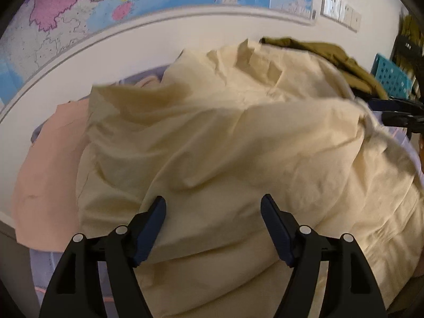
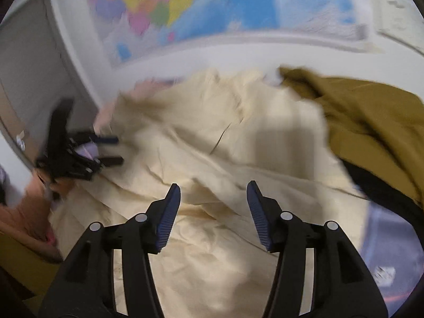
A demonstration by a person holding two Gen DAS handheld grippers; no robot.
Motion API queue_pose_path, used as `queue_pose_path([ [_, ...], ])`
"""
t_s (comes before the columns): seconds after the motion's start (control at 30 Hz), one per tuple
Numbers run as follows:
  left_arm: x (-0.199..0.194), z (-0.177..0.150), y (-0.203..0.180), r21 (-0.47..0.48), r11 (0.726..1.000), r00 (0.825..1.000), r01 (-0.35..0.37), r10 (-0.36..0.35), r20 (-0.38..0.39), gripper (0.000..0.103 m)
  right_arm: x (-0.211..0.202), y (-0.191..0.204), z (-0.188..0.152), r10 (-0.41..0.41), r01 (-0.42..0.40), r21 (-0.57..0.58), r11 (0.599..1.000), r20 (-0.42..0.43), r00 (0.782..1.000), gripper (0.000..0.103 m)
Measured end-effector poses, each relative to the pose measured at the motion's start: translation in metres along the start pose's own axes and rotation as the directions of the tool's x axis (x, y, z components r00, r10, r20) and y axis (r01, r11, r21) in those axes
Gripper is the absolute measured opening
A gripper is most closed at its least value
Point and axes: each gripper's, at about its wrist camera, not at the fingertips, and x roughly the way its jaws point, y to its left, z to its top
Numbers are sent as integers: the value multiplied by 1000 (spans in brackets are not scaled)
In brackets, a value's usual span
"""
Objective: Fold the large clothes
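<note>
We hold both tools, left [image 1: 213,206] and right [image 2: 213,196], with fingers apart and empty above the cream garment [image 1: 238,137]; an olive garment [image 2: 371,111] lies just beyond it.

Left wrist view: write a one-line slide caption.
Open left claw above a rumpled cream garment, pink cloth beside it.

A lavender-covered counter [image 1: 45,270] carries a rumpled cream garment [image 1: 225,145] across its middle. A pink garment [image 1: 45,175] lies beside it at nine o'clock, and an olive garment [image 1: 331,53] at one o'clock.
</note>
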Motion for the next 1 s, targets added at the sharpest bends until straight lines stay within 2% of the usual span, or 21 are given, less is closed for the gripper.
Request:
queue_pose_path([
  [0.07,6,-10,3,3,1000,1000,3,-3,-10,72,41,-8,-2,-38,38,-4,999,-83,996,44],
  [0.1,7,-15,4,6,1000,1000,5,-5,-1,72,53,-14,-5,-29,31,17,999,-111,993,43],
  [0.13,7,-19,4,19,1000,1000,-5,5,16,72,66,-27,-8,25,-15,81,997,-128,992,43],
  [0.2,4,-22,4,40,999,999,-33,32,28,72,64,-35,-4,52,-39,113,993,-116,992,40],
  [0.23,-2,-24,3,47,998,999,-39,38,36,72,58,-35,-2,49,-35,119,992,-113,992,42],
  [0.27,-10,-25,6,40,999,998,-31,29,49,72,50,-34,-1,50,-38,119,992,-98,994,45],
  [0.33,-31,-29,15,3,1000,995,-6,6,100,72,33,-28,-3,46,-39,109,993,-64,997,57],
  [0.4,-48,-35,20,-24,1000,992,7,-4,128,72,17,-18,-7,57,-54,81,995,-34,998,57],
  [0.5,-67,-52,6,14,998,985,68,-69,160,72,-6,0,-16,115,-115,43,992,0,993,57],
  [0.6,-67,-67,-10,57,993,983,102,-109,145,72,-7,22,-21,144,-144,6,990,-12,989,57],
  [0.63,-59,-73,-17,65,993,987,100,-108,119,72,-3,26,-25,145,-145,-3,989,-28,989,58],
  [0.7,-45,-81,-21,56,994,994,89,-92,61,72,7,26,-30,141,-141,8,990,-58,988,58],
  [0.77,-33,-86,-22,50,998,999,47,-48,22,73,23,17,-36,128,-122,60,991,-108,986,56],
  [0.83,-34,-84,-20,38,998,999,45,-46,25,73,33,10,-40,131,-118,96,988,-134,982,54],
  [0.9,-41,-83,-19,30,999,998,45,-46,43,73,24,9,-40,150,-139,102,985,-101,984,57],
  [0.93,-46,-84,-18,23,999,997,49,-50,55,73,16,9,-40,163,-154,107,982,-76,984,65],
  [1.0,-57,-85,-15,7,999,995,50,-51,84,73,0,7,-40,158,-154,107,982,-30,987,70],
])
